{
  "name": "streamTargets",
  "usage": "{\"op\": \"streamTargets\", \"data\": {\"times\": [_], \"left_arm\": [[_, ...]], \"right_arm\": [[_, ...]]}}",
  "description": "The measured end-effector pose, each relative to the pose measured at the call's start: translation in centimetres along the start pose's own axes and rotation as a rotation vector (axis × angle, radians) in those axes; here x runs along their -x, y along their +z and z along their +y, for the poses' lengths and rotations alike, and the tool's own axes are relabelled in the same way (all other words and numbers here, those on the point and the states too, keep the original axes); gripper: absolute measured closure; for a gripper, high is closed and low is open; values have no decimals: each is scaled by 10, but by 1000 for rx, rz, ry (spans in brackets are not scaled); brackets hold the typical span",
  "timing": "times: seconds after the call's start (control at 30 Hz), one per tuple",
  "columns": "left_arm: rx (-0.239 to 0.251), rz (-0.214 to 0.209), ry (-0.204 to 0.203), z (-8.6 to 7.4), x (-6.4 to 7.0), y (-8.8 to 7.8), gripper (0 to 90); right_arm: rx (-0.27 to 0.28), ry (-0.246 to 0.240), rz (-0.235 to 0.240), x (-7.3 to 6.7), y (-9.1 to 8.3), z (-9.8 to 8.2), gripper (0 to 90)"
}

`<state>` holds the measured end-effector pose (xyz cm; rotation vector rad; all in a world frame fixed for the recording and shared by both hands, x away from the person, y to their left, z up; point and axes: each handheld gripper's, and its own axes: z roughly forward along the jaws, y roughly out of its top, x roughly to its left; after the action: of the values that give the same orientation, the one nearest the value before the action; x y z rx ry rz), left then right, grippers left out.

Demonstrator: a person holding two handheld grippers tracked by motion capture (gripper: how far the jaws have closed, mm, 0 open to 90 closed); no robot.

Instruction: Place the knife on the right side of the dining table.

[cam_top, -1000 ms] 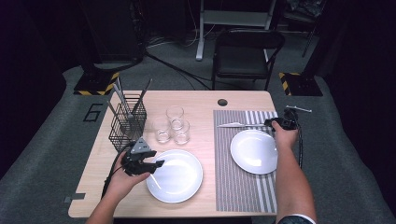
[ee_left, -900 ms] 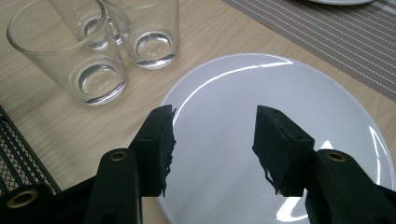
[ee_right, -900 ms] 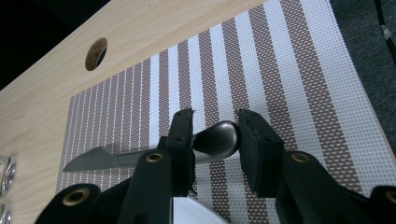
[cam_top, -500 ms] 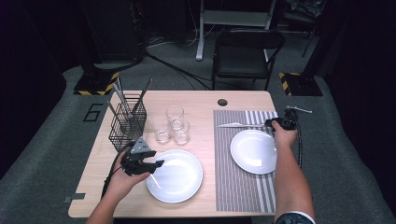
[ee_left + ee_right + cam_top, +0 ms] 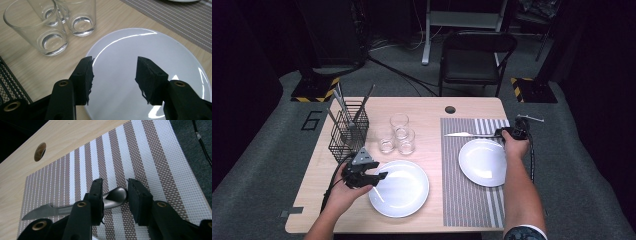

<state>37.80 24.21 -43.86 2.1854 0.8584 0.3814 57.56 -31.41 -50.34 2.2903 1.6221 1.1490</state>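
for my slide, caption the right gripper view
Right gripper straddling a knife handle on a striped placemat.

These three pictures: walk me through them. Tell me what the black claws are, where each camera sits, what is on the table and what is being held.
A person sits at a wooden table and holds a hand-worked clamp with two black jaws in each hand. The high view looks down from above; the other two cameras ride on the clamps and look along their jaws.

On the table lie a white plate, three glasses, a wire basket of utensils, and a striped placemat with a second plate.

The left gripper hovers open over the near plate, empty. The right gripper has a knife on the placemat, its handle end between the jaws; the left jaw touches it, and there is a slight gap at the right one.
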Motion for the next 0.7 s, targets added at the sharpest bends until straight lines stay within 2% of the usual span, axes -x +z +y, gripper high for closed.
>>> {"op": "streamTargets", "data": {"times": [0.1,0.13,0.2,0.5,0.7], "left_arm": [[0,1,0,0,0,0,477],[0,0,0,0,0,0,477],[-5,0,2,0,0,-1,477],[-3,-2,0,1,-1,-1,477],[7,2,-2,0,0,-1,477]], "right_arm": [[10,-13,-5,0,-1,0,657],[14,1,0,-1,-2,1,660],[35,-11,9,-1,-4,2,661],[31,-37,-7,-5,-8,2,664],[37,-70,-22,-6,-13,2,665]]}}
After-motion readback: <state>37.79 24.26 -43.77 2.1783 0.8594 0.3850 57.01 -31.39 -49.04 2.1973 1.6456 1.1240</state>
